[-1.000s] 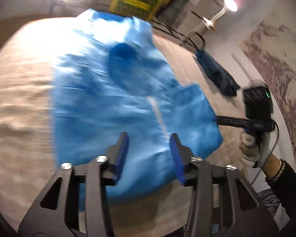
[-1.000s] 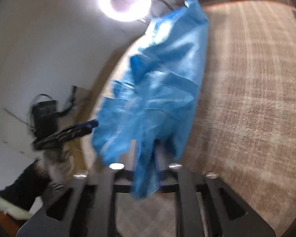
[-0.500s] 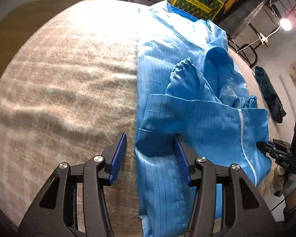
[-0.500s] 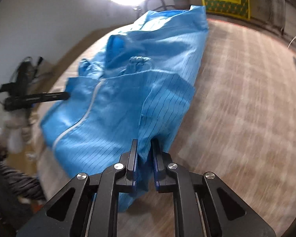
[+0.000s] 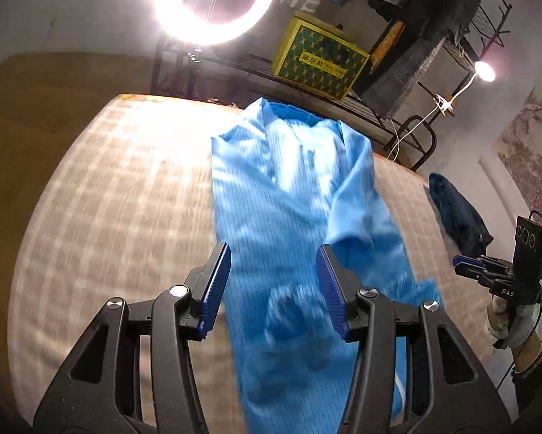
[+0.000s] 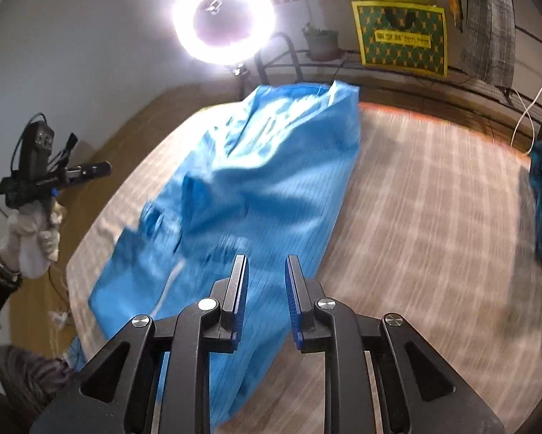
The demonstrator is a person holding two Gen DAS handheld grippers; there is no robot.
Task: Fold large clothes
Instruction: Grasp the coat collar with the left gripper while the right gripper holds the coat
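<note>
The blue garment (image 5: 281, 209) lies stretched along the checked beige bed cover (image 5: 119, 195), its collar end up toward the far edge near the ring light (image 5: 209, 0) and its length running back toward the cameras. It is a thin, pinstriped work coat, and it is rumpled: one side panel is turned over across the body, and a gathered cuff sits bunched in the near part. From the right wrist view the same garment (image 6: 256, 195) shows soft creases through the middle and a pale zipper line near its left edge; much of it is blurred.

The left gripper (image 5: 272, 285) hangs above the near part of the coat, angled downward, its blue ribbed pads standing moderately wide with cloth showing below them but nothing pinched. The right gripper (image 6: 267, 296) also tilts down over the garment's near end; its jaws have just been opening a little from a tight close, now narrow with a clear gap, and the fabric lies beneath rather than clamped. Each is held by a white-gloved hand (image 6: 32, 238), sleeve dark at the wrist. A dark blue cloth (image 5: 459, 217) rests at the bed's right side.
</note>
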